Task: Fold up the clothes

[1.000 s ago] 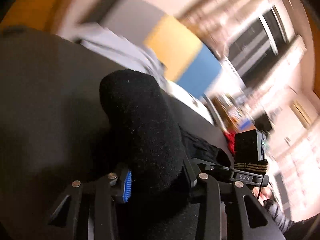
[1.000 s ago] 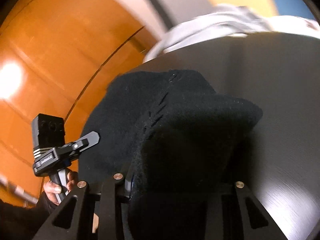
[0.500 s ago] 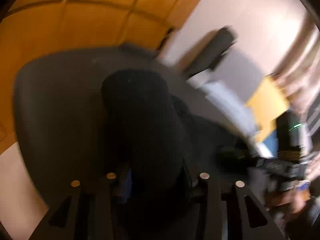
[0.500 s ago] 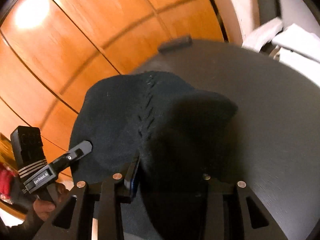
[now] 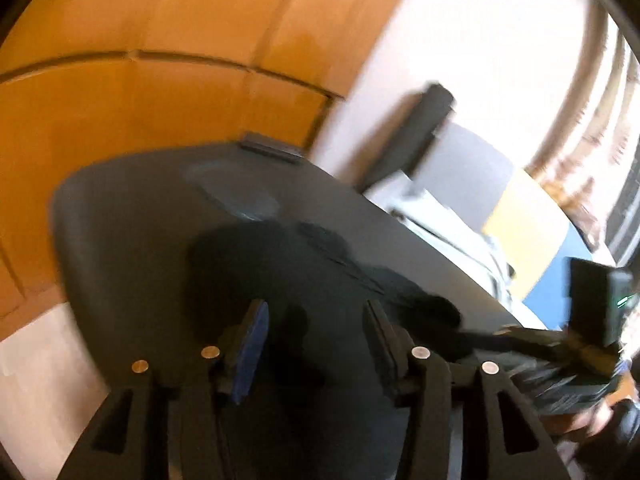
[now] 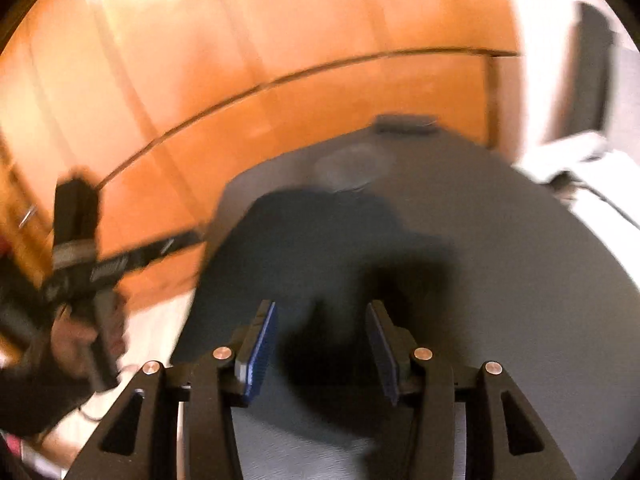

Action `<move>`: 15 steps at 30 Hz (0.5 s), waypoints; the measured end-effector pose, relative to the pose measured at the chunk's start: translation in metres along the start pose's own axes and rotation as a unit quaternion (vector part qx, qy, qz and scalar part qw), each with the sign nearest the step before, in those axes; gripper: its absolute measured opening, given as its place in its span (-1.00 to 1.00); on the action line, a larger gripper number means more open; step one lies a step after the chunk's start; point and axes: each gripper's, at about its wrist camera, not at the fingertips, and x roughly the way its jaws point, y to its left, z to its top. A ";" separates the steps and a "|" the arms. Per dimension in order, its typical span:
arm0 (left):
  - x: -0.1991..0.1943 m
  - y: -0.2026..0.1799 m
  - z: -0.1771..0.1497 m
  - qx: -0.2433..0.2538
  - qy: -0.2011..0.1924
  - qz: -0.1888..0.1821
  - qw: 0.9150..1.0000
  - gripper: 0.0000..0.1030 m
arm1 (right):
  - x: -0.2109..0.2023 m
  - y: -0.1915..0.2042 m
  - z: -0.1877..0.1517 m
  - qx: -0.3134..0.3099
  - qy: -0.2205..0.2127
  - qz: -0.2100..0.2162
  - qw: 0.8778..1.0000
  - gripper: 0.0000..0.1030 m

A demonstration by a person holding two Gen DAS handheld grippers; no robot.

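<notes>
a dark garment (image 6: 320,240) lies flat on a dark round table (image 6: 520,280), near its far edge. above it, the left gripper (image 5: 316,344) and right gripper (image 6: 322,344) are both opening, pads off the cloth. this fold looks laid down; any remaining folds are unclear.

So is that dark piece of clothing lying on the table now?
Yes, the black garment lies spread on the dark table, ahead of the right gripper, whose jaws are opening.
</notes>
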 end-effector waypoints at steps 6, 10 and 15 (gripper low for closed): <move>0.042 -0.034 -0.035 0.077 0.037 0.060 0.995 -0.04 | 0.034 -0.012 -0.038 0.029 0.006 0.021 0.999 -0.08; 0.051 -0.040 -0.040 0.093 0.017 0.082 0.992 -0.04 | 0.031 -0.021 -0.039 0.080 -0.015 0.037 0.996 -0.08; 0.027 -0.043 -0.025 0.047 0.004 0.053 0.997 0.20 | -0.006 -0.015 -0.043 0.105 -0.033 0.008 0.994 0.49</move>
